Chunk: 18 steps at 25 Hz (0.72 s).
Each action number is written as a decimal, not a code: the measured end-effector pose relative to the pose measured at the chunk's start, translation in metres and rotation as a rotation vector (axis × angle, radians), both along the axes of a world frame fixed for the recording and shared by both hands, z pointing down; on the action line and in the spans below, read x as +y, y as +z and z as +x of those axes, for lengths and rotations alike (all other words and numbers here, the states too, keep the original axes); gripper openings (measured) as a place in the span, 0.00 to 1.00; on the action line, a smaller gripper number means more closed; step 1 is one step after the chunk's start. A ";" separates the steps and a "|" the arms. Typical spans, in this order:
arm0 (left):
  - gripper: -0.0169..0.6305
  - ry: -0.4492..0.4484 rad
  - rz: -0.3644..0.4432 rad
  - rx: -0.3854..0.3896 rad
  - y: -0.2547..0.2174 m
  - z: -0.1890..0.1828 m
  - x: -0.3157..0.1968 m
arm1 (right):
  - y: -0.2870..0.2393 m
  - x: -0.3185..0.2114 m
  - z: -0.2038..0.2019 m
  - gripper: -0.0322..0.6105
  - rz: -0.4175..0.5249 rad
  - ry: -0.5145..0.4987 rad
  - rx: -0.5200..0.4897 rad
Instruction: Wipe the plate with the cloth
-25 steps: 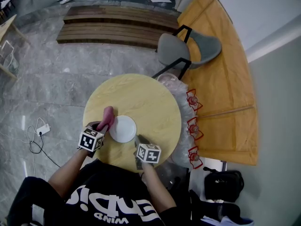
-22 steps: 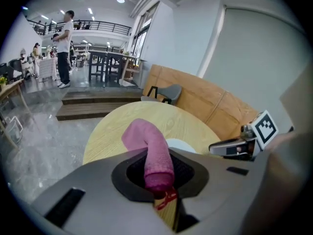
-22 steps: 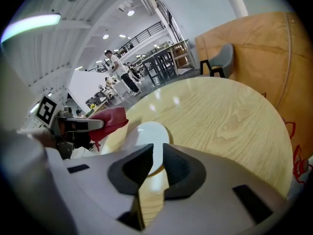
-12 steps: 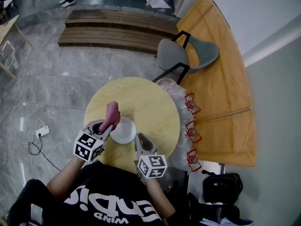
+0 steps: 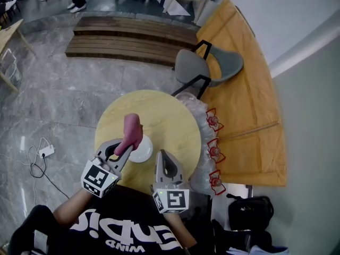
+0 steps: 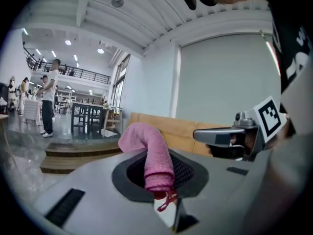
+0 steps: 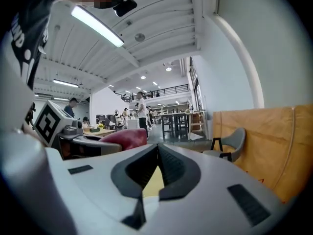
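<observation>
A small white plate point(image 5: 143, 153) lies near the front of the round wooden table point(image 5: 170, 118). My left gripper point(image 5: 126, 141) is shut on a pink cloth point(image 5: 132, 127), which stands up from its jaws over the plate's left rim. In the left gripper view the cloth point(image 6: 149, 153) curls up out of the closed left gripper point(image 6: 160, 182). My right gripper point(image 5: 162, 155) is just right of the plate, apart from it, jaws shut with nothing between them. In the right gripper view the right gripper point(image 7: 157, 150) has its tips meeting, with the cloth point(image 7: 128, 138) to its left.
A grey chair point(image 5: 208, 62) stands behind the table. Clear plastic-wrapped items with red trim point(image 5: 213, 142) hug the table's right side, beside an orange panel point(image 5: 249, 116). A black bag point(image 5: 249, 211) lies at lower right. A cable and power strip point(image 5: 45, 152) lie on the floor at left.
Both grippers have drawn back toward the person and risen. The cloth has lifted from beside the plate to over its left rim. The right gripper has pulled away from the plate.
</observation>
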<state>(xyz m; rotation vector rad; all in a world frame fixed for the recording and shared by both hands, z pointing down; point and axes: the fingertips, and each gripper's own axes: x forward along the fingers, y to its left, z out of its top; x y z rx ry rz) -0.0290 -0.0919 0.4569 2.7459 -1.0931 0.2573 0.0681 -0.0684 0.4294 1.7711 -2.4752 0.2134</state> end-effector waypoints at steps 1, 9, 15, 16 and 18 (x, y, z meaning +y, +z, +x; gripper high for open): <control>0.11 0.001 0.022 0.007 -0.005 0.001 0.003 | -0.001 0.002 -0.001 0.09 0.007 0.001 0.003; 0.11 0.001 0.080 0.033 -0.021 0.008 0.017 | -0.003 0.010 -0.002 0.08 0.003 0.008 0.002; 0.11 0.005 0.095 0.016 -0.023 0.009 0.018 | -0.002 0.011 -0.003 0.08 -0.005 0.010 -0.008; 0.11 0.005 0.093 0.016 -0.023 0.009 0.018 | -0.001 0.011 -0.002 0.08 -0.006 0.011 -0.012; 0.11 0.006 0.073 0.021 -0.028 0.011 0.020 | -0.001 0.012 -0.002 0.08 -0.008 0.010 -0.018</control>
